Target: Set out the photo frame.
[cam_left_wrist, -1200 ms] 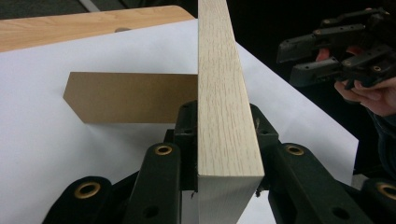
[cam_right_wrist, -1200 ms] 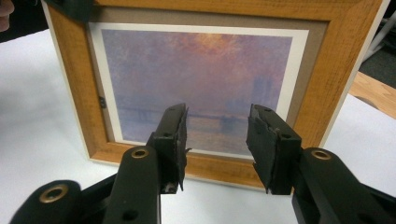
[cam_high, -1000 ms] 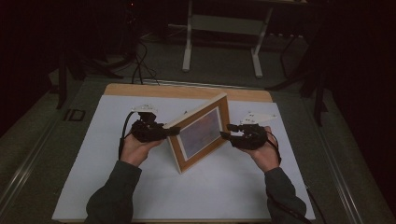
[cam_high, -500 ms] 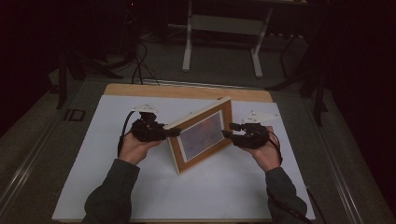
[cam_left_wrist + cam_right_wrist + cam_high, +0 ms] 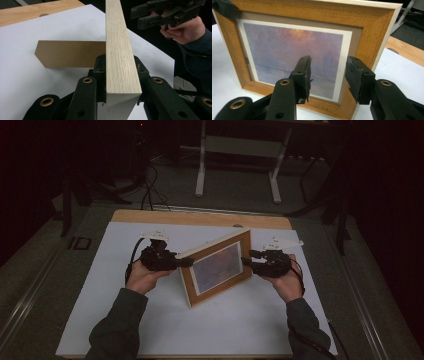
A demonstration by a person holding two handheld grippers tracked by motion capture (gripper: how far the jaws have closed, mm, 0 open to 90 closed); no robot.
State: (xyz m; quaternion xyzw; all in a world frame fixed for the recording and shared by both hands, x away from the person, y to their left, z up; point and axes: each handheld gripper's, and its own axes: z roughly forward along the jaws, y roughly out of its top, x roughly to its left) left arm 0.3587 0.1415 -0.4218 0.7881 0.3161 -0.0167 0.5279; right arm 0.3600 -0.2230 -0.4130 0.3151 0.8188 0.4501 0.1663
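A: From the high view, what's on the table?

B: A picture frame (image 5: 216, 268) stands upright near the middle of the white sheet (image 5: 150, 330), which covers the wooden table (image 5: 150, 216). The left gripper (image 5: 186, 262) sits at the frame's nine o'clock, its jaws closed on the frame's pale side edge. The right gripper (image 5: 246, 261) is at three o'clock, just beside the other side edge.

A: Is the right one holding it?

B: No. Its jaws stand partly spread, and I see a small gap to the frame.

A: And the left gripper view?

B: The left gripper (image 5: 120, 75) has its two pads pressed against both faces of the frame (image 5: 120, 55), so it holds the frame by that edge. The brown stand (image 5: 67, 53) sticks out from the back towards nine o'clock, resting on the white sheet (image 5: 22, 75). At one o'clock (farther off) the right gripper (image 5: 136, 16) hangs in a hand (image 5: 185, 30), clear of the frame.

A: The right gripper view?

B: The right gripper (image 5: 328, 75) faces the frame's (image 5: 372, 45) front, jaws apart with nothing between them. The print (image 5: 287, 57) shows a hazy purple and orange sky.
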